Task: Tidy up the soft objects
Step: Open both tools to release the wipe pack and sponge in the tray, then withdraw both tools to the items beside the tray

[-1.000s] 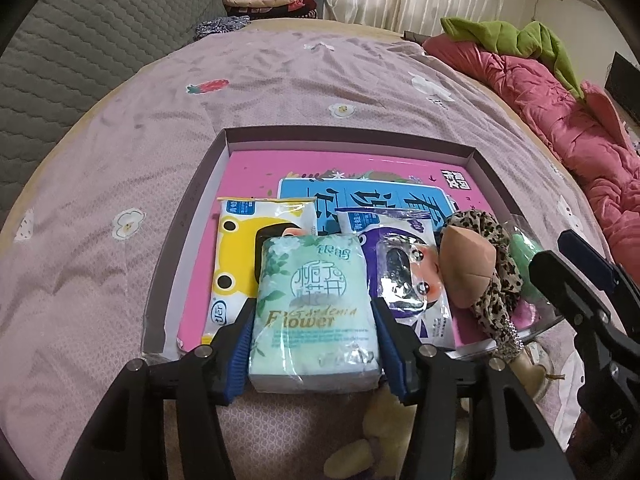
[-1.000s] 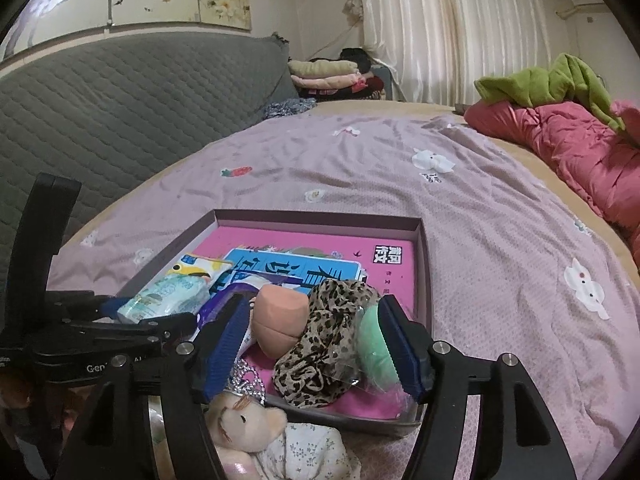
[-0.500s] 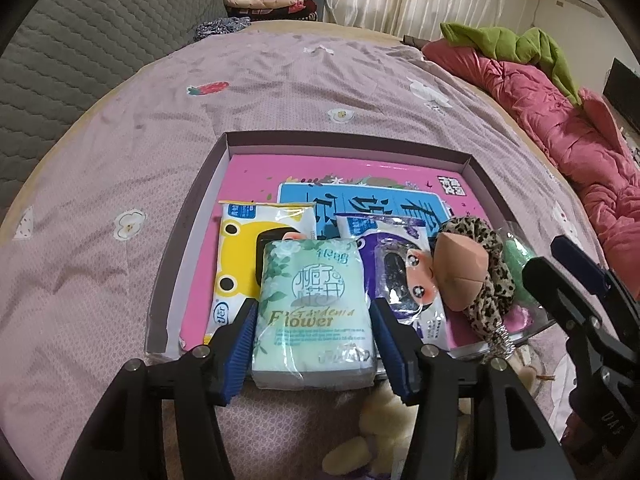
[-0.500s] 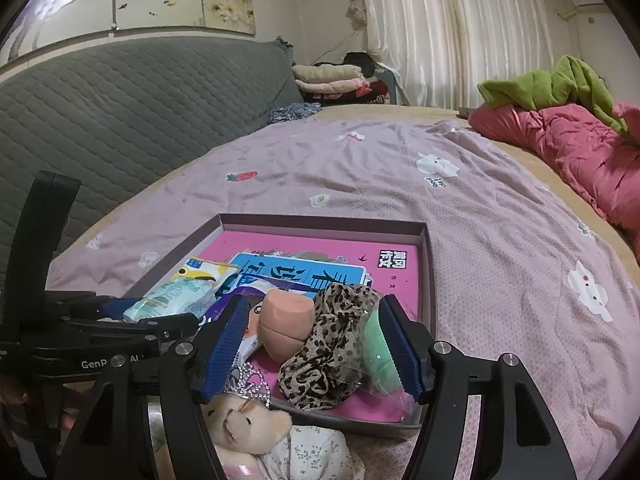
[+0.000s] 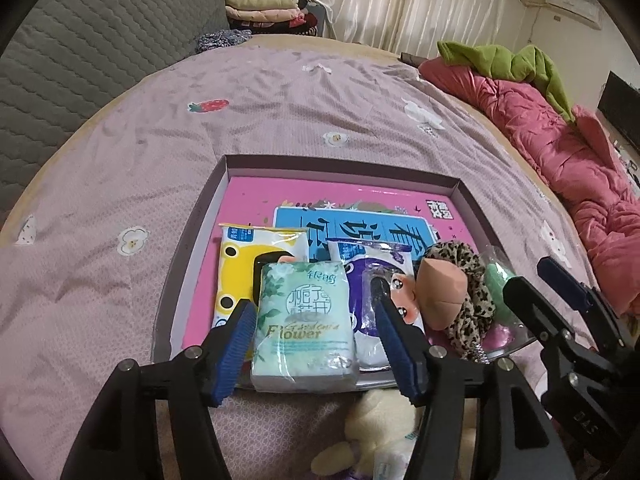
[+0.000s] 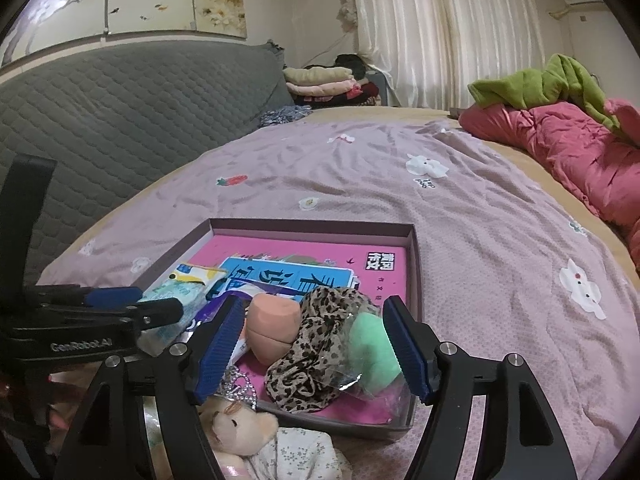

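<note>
A shallow box (image 5: 188,240) with a pink printed floor lies on the bed. In it are a green tissue pack (image 5: 304,324), a yellow pack (image 5: 244,256), a purple pack (image 5: 372,264), a peach sponge (image 5: 442,294), a leopard scrunchie (image 5: 472,280) and a green puff in clear wrap (image 6: 372,348). My left gripper (image 5: 316,344) is open, its fingers apart from the green pack's sides. My right gripper (image 6: 312,348) is open, above the sponge (image 6: 272,326), scrunchie (image 6: 316,352) and puff. A plush bear (image 6: 236,428) lies in front of the box (image 6: 414,248).
The pink quilted sheet (image 5: 280,92) spreads around the box. A red duvet with a green blanket (image 5: 560,132) lies at the right. A grey headboard (image 6: 120,108) stands at the left, with folded clothes (image 6: 320,80) at the back.
My left gripper has opened off the green tissue pack and drawn back a little; the pack now rests at the box's near edge. My right gripper has risen slightly.
</note>
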{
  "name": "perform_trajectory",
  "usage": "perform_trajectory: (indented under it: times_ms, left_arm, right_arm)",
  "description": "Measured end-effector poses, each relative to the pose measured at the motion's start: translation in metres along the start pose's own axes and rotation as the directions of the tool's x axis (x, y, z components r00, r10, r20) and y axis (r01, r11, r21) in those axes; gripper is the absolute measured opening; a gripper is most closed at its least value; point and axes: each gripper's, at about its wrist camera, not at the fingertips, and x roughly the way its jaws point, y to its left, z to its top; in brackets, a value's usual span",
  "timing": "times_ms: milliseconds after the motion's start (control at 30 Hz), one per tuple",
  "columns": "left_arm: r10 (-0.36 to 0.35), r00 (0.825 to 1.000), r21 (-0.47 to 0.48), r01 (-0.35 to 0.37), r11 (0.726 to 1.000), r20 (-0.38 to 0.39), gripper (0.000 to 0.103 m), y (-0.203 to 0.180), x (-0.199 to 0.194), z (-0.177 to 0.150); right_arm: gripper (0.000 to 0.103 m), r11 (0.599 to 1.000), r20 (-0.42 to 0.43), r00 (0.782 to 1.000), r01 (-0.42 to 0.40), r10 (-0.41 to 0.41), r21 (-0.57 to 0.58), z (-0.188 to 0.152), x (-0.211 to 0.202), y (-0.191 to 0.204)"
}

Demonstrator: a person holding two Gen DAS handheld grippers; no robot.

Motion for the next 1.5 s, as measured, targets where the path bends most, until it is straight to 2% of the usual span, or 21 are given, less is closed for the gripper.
perform_trajectory:
  times_ms: [167, 367, 600, 733, 933, 1267, 1500]
  left_arm:
    - [-0.020, 1.000, -0.016, 0.020, 1.000, 0.016, 0.062, 0.003, -0.010, 0.000]
    - [-0.011, 0.999, -0.019, 0.012, 1.000, 0.030, 0.062, 0.006, -0.022, -0.007]
    - [-0.012, 1.000, -0.009, 0.012, 1.000, 0.028, 0.062, 0.008, -0.034, -0.020]
    - [-0.015, 1.000, 0.016, 0.015, 1.000, 0.024, 0.062, 0.004, -0.041, -0.028]
    - [-0.039, 0.999, 0.030, 0.039, 0.999, 0.006, 0.062, -0.001, -0.051, -0.043]
    - [-0.080, 0.996, 0.084, 0.083, 0.993, -0.043, 0.062, -0.019, -0.061, -0.076]
    - [-0.121, 0.988, 0.099, 0.130, 0.987, -0.091, 0.062, -0.032, -0.061, -0.098]
  right_arm:
    - [0.073, 1.000, 0.015, 1.000, 0.026, -0.026, 0.017, 0.001, -0.004, -0.006]
    - [0.073, 0.997, 0.046, 0.998, 0.040, -0.043, 0.060, 0.003, -0.012, -0.016]
    - [0.076, 0.998, 0.090, 0.996, 0.005, -0.010, 0.062, 0.006, -0.026, -0.017]
    - [0.076, 0.998, 0.086, 0.996, -0.029, 0.025, 0.051, 0.004, -0.029, -0.013]
    - [0.077, 0.999, 0.082, 0.996, -0.024, 0.022, 0.021, -0.001, -0.035, -0.007]
    - [0.077, 0.999, 0.087, 0.996, -0.010, 0.007, 0.044, -0.018, -0.064, -0.008]
    - [0.077, 1.000, 0.077, 0.997, 0.018, -0.017, -0.012, -0.031, -0.078, 0.007]
